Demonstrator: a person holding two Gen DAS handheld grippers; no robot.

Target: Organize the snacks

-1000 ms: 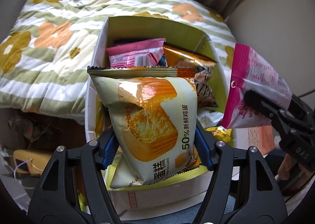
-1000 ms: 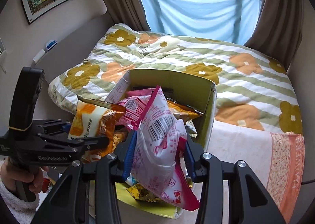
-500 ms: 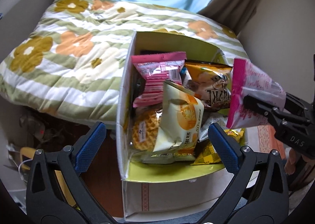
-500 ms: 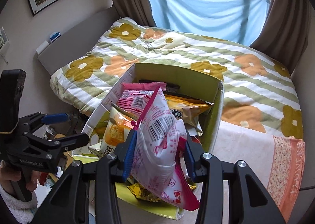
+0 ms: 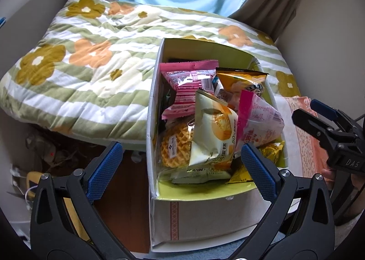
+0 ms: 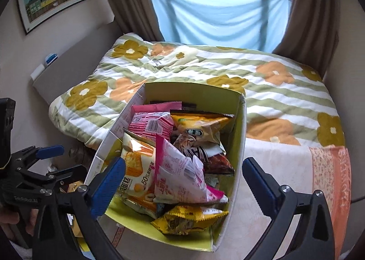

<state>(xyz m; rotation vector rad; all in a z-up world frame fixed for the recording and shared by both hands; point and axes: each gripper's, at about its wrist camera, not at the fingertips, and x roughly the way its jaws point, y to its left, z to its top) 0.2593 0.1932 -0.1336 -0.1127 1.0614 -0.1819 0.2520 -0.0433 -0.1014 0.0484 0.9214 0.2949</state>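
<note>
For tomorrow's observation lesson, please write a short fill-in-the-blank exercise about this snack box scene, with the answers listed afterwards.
1. The snack packets lie inside an open cardboard ____.
2. The box stands beside a bed covered by a quilt printed with ____.
3. The left gripper holds ____ between its blue pads.
4. The round snack beside the cake packet has a ____ pattern.

Answers: box; flowers; nothing; waffle

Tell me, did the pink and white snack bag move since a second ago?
Yes. The pink and white snack bag dropped from the opening right gripper into the box.
</note>
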